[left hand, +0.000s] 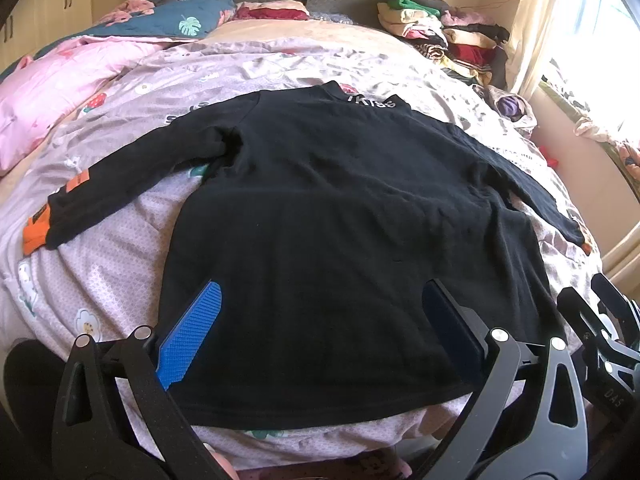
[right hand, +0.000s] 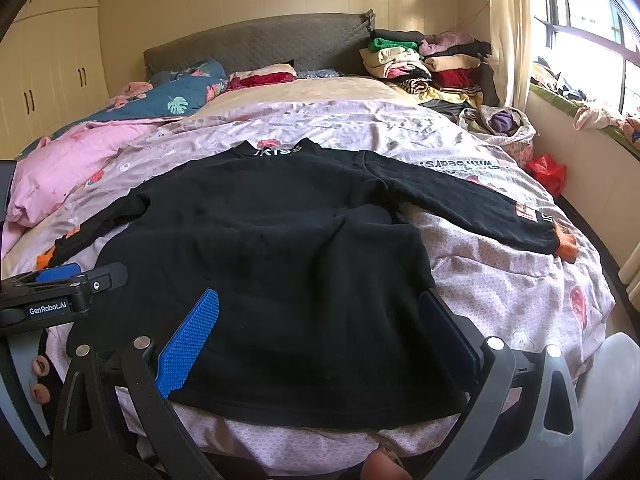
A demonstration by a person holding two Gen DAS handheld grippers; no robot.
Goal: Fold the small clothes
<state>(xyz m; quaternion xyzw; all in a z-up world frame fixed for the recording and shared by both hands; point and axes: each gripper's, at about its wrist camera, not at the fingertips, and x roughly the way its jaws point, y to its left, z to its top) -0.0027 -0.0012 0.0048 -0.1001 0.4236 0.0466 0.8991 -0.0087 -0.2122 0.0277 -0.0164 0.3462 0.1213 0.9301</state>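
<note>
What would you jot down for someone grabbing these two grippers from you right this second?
Left gripper: open, empty, hovering over the hem of the black top.
Right gripper: open, empty, over the same hem, a little to the right.
The black top lies flat on the pink bedcover, collar away from you, both sleeves spread out to the sides, orange cuffs showing.
Done: the top is laid out; no fold made yet.
Left: fold the sleeves in, then the body. A pile of clothes sits at the far right corner of the bed.
</note>
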